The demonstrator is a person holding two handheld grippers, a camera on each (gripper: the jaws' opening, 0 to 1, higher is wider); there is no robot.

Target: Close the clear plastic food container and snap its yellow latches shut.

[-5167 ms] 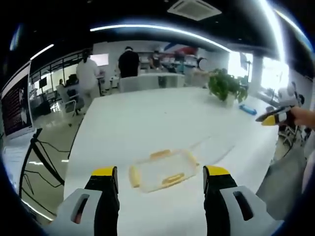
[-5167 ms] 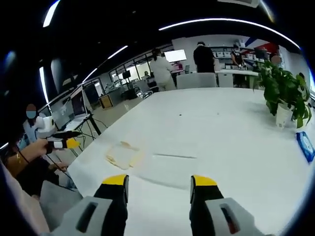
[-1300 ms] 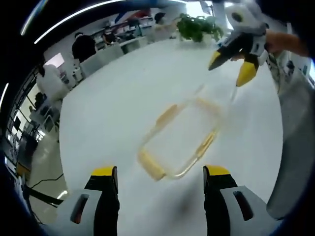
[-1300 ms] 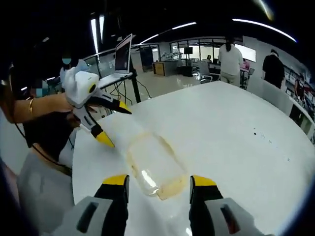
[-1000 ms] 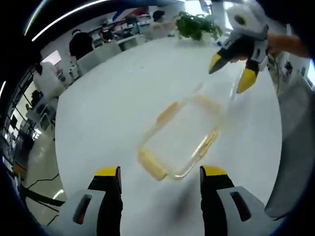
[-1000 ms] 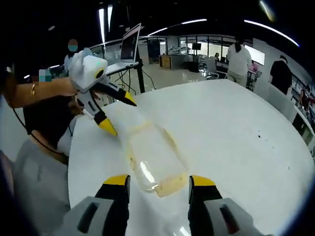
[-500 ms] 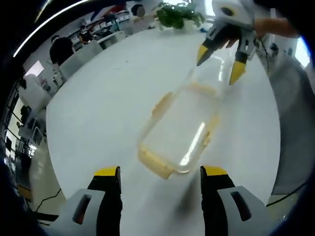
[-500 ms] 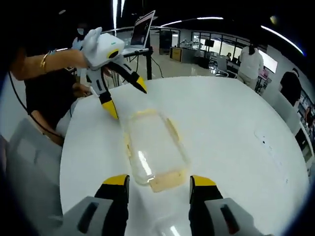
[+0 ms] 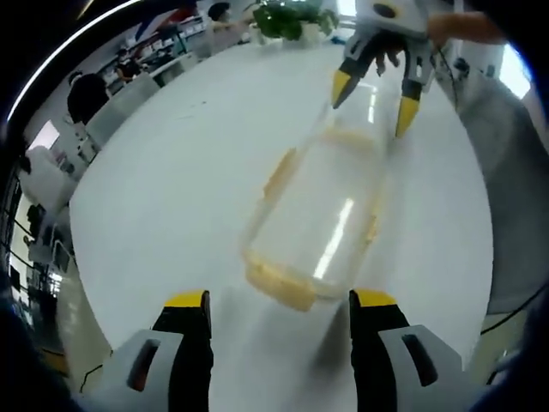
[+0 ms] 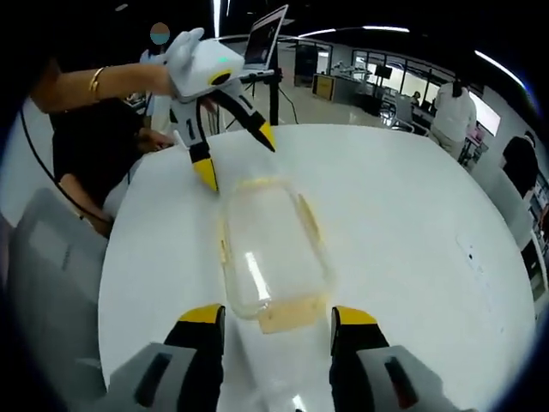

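Tools have closed in from both ends over the last second. Nearest in the left gripper view, our left tool [image 9: 274,300] hangs open, jaws apart and gripping nothing, just short of the container's [image 9: 316,223] near yellow latch [image 9: 279,281]. The clear container lies lengthwise on the white counter [image 9: 171,189], lid on but, we judge, not yet snapped. At its far end our right tool [image 9: 374,94] hovers, also open and empty, straddling the far latch [image 9: 353,137]. In the right gripper view the end latch [image 10: 283,316] now sits between that tool's tips; both end latches look within reach for pressing. Beyond stands a potted plant [image 9: 287,17].
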